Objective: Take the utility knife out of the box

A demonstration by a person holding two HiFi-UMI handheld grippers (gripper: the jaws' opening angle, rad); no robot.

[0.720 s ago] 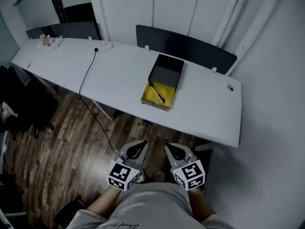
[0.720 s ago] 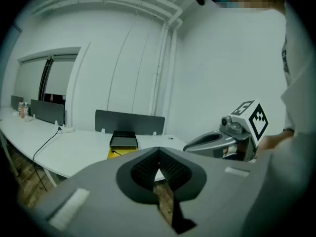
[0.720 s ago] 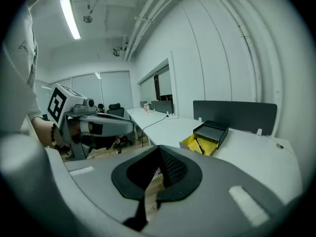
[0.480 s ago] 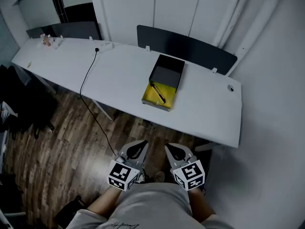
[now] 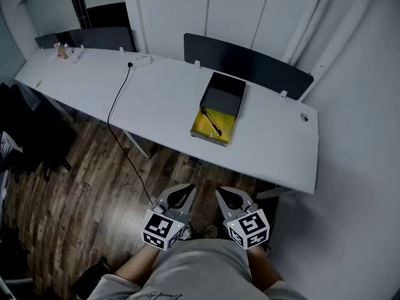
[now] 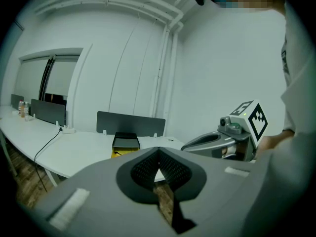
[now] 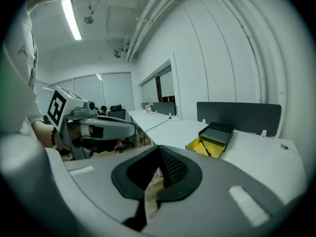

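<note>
An open box [image 5: 208,132] lies on the long white table [image 5: 275,149], its yellow tray toward me and its dark lid [image 5: 224,94] behind. The utility knife [image 5: 212,121] rests slantwise in the yellow tray. Both grippers hang low in front of the person's body, well short of the table. My left gripper [image 5: 184,189] is shut with nothing in it, and my right gripper [image 5: 223,192] is shut and empty too. The left gripper view shows the box [image 6: 124,143] far ahead over its closed jaws. In the right gripper view the box [image 7: 215,137] and the knife [image 7: 205,148] lie far off.
A black cable [image 5: 117,102] runs from a power strip [image 5: 141,60] over the table's edge to the wooden floor [image 5: 94,186]. A dark partition panel [image 5: 250,61] stands behind the box. Small items [image 5: 60,52] sit at the table's far left. A white wall [image 5: 362,136] closes the right side.
The table and box sit slightly further right in the head view, as the camera has shifted. Both grippers hold the same place, still shut.
</note>
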